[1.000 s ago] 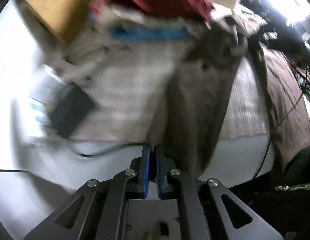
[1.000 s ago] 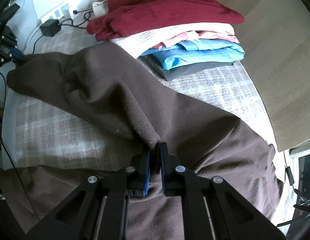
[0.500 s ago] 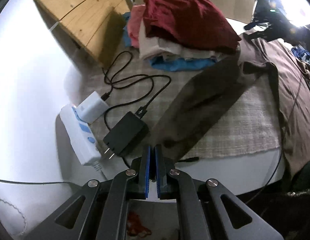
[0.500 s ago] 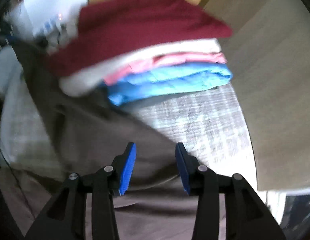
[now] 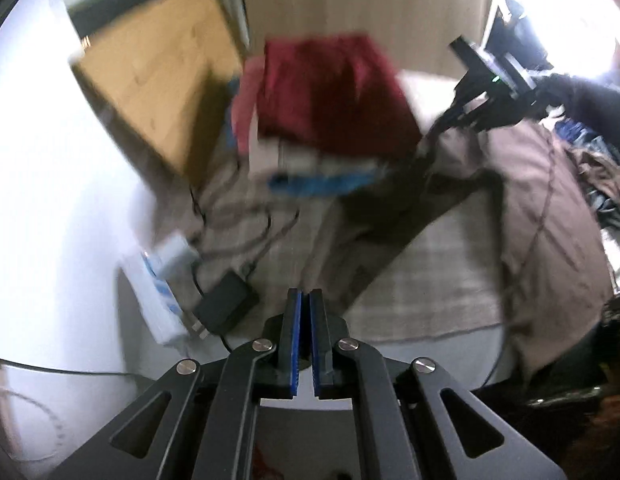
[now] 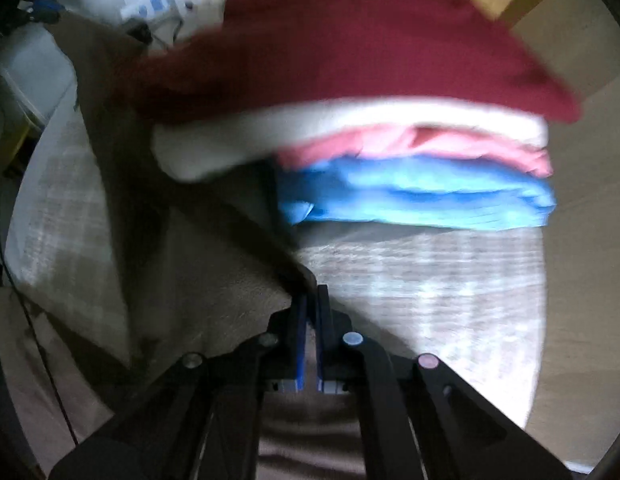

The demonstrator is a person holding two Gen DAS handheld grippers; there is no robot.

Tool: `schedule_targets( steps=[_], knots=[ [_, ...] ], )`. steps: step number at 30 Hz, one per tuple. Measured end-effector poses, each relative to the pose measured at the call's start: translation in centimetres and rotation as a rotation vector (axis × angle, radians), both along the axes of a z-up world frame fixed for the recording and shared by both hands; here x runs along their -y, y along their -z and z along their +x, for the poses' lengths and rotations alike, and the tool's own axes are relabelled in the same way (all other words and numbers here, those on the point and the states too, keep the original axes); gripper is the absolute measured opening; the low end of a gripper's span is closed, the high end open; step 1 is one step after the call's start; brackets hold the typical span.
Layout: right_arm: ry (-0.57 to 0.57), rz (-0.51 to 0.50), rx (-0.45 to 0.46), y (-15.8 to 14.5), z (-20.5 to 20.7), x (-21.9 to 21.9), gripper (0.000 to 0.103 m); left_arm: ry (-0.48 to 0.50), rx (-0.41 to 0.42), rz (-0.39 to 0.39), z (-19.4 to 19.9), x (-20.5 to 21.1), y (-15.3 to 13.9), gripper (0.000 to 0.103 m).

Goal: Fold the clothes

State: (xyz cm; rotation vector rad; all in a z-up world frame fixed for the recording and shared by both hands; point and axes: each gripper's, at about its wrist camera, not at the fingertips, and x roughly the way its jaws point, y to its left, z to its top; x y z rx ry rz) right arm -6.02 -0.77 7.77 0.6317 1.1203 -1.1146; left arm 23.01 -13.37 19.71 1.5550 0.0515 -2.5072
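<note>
Left gripper (image 5: 304, 300) shut and empty; right gripper (image 6: 311, 294) clamped on the brown garment (image 6: 214, 280).

Left jaws meet with nothing between them, above a black adapter (image 5: 226, 306) and white power strip (image 5: 154, 300). Right jaws meet at a pinched fold of the brown fleece garment, which spreads leftward over the plaid cover (image 6: 429, 280). Beyond it sits the folded stack (image 6: 389, 152): blue at the bottom, then pink, white, and dark red on top. A wooden board (image 5: 150, 92) stands behind the stack.

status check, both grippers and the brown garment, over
Left gripper shut, empty. Right gripper shut on brown garment edge. Folded stack just beyond.
</note>
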Motion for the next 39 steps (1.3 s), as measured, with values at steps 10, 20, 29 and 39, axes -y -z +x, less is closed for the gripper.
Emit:
schedule_targets(
  steps=[10, 20, 29, 39],
  knots=[
    [0.270, -0.274, 0.055, -2.1, -2.2, -1.4, 0.003, -0.033, -0.064, -0.106, 0.2, 1.6, -6.0, 0.003],
    [0.356, -0.261, -0.010, -1.2, -1.7, -1.7, 0.003, 0.066, -0.089, -0.091, 1.0, -1.2, -4.7, 0.003],
    [0.313, -0.229, 0.102, -3.9, -2.2, -6.9, 0.003, 0.049, -0.059, -0.097, 6.7, -12.6, -3.8, 0.003],
    [0.143, 0.061, 0.053, 0.6, -4.6, -14.2, 0.031, 0.080, 0.186, 0.172, 12.3, -30.5, 7.2, 0.013]
  ],
)
